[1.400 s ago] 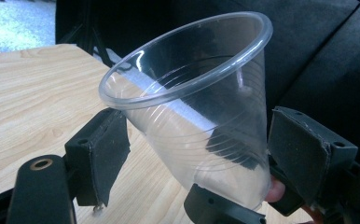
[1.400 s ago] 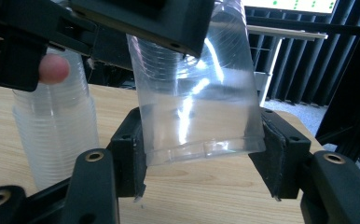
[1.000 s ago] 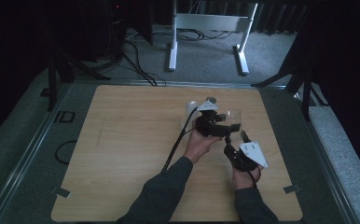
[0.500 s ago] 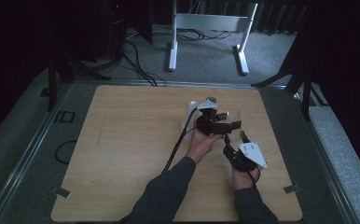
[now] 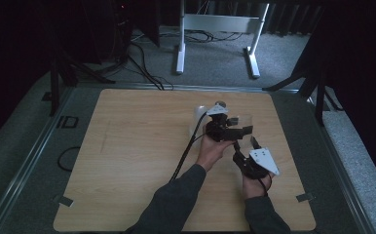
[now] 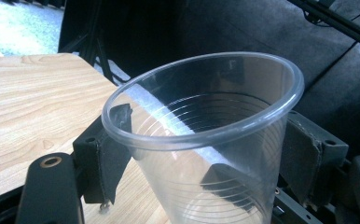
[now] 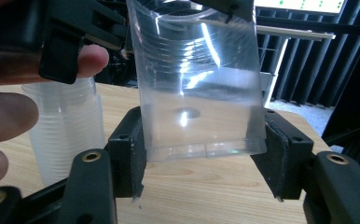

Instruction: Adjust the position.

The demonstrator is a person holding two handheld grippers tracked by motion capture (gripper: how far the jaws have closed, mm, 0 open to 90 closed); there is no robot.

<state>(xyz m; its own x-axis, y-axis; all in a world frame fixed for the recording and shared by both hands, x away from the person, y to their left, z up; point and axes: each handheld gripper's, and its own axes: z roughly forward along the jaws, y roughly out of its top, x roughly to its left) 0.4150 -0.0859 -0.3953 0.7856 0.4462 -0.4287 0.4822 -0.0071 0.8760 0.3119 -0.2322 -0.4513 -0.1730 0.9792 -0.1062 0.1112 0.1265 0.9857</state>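
Dark curtains ring a wooden counter [image 5: 127, 161]. A clear plastic cup [image 6: 206, 140] hangs above it, the left gripper [image 6: 206, 163] closing its jaws on the upper wall, the right gripper [image 7: 201, 154] loosening at the base, pads slightly off. Risk: thin wall buckling, or the cup knocking the cup stack [image 7: 66, 135] just beside.

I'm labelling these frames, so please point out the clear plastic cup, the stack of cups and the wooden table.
clear plastic cup [image 6: 206, 135], left gripper view, on its front wall below the rim.
stack of cups [image 7: 66, 130], right gripper view, on its ribbed side.
wooden table [image 5: 137, 146], high view, on a bare part of its top.
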